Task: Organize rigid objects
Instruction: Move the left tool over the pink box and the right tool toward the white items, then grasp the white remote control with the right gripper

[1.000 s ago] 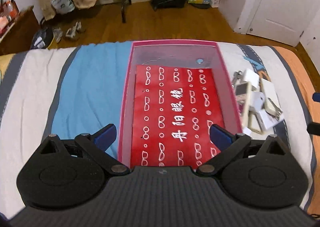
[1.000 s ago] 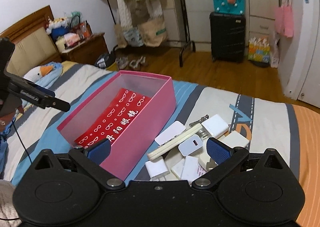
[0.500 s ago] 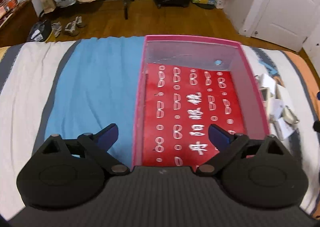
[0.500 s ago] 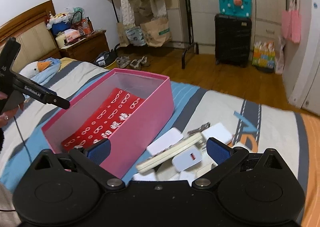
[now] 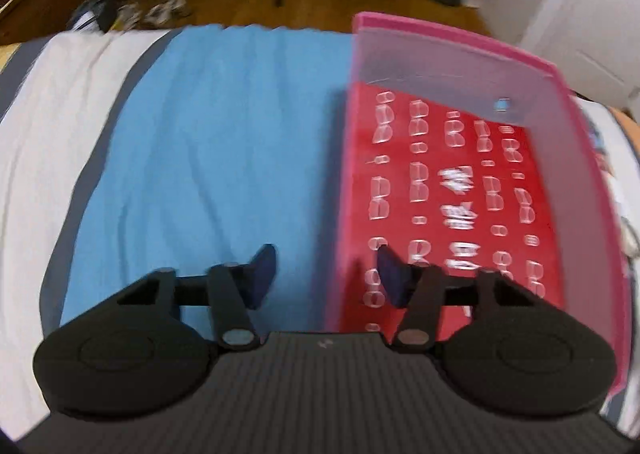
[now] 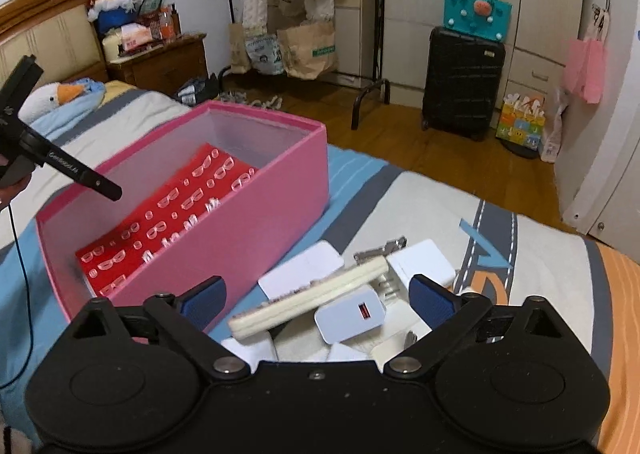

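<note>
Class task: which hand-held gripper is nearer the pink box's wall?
Left. The left hand-held gripper straddles the pink box wall; the right hand-held gripper hovers over chargers beside it.

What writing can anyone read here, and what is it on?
"GenRobot.AI", it seems: small white print on the left gripper's finger; its jaws have just been closing, with a wall of the pink box between them.
White Chinese characters on the red sheet in that box: blurred, unreadable.
Green label on the paper bag: too small.
</note>
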Tool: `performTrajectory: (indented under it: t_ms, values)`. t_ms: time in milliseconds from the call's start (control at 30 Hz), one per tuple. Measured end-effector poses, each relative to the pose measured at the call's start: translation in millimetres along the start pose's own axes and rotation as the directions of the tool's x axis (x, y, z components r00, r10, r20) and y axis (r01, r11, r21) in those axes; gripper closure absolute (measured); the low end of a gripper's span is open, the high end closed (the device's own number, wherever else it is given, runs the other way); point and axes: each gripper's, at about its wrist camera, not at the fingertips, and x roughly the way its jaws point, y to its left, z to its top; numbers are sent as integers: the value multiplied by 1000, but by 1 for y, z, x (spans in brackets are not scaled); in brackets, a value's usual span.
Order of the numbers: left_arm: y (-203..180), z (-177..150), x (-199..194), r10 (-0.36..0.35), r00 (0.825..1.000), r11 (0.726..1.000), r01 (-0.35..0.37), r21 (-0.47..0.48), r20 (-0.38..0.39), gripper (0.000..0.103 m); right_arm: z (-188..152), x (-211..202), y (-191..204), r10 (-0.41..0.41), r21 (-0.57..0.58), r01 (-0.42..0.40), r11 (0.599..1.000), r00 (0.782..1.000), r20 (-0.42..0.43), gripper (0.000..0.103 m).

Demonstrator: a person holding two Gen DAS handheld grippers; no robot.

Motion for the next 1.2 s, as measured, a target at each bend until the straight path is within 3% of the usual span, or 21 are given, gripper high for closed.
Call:
performTrajectory:
  t_ms: [33,67,233,400,533,600,700,800,900,1033,1100,1200]
  values:
    - [3,0,1,-17,1000,1000,17,-10,1,76,-1,3,-1,-1,-1,1,1000,1000,-8,7]
    - [7,-1,1,-41,999,999,41,-30,6,81,-3,6,-1,-5,-4,5,1000,1000,-14,10]
    - [13,-2,4,-104,994,991,107,-86,31,95,-10,21,0,-31,-57,27,998,998,-62,18]
    - [13,-2,4,-91,995,989,96,-117,49,96,-10,35,7,-96,-184,77,980,991,-99,29]
    - [18,-4,3,-83,995,985,91,-146,60,97,-2,47,4,-83,-193,55,980,987,-139,32]
    - [17,-4,3,-75,995,984,84,-154,64,97,4,47,5,-115,-194,89,977,986,-123,35]
    - [16,-5,2,-63,996,986,72,-153,66,97,14,29,1,-86,-51,82,995,993,-79,35]
    - [16,-5,1,-66,996,986,74,-147,59,97,15,21,-5,63,157,-45,987,992,-112,35]
    - [20,-5,-1,-84,995,978,93,-189,54,96,11,34,-8,159,328,-96,940,972,-171,40]
    - [22,-6,1,-94,994,976,103,-193,54,96,3,68,-18,227,538,-52,841,937,-264,59]
    - [27,-5,3,-120,992,970,128,-206,49,94,0,79,-19,223,588,-33,808,941,-254,61]
    - [32,-5,4,-144,989,964,151,-219,45,93,-10,89,-20,155,638,36,769,958,-240,60]
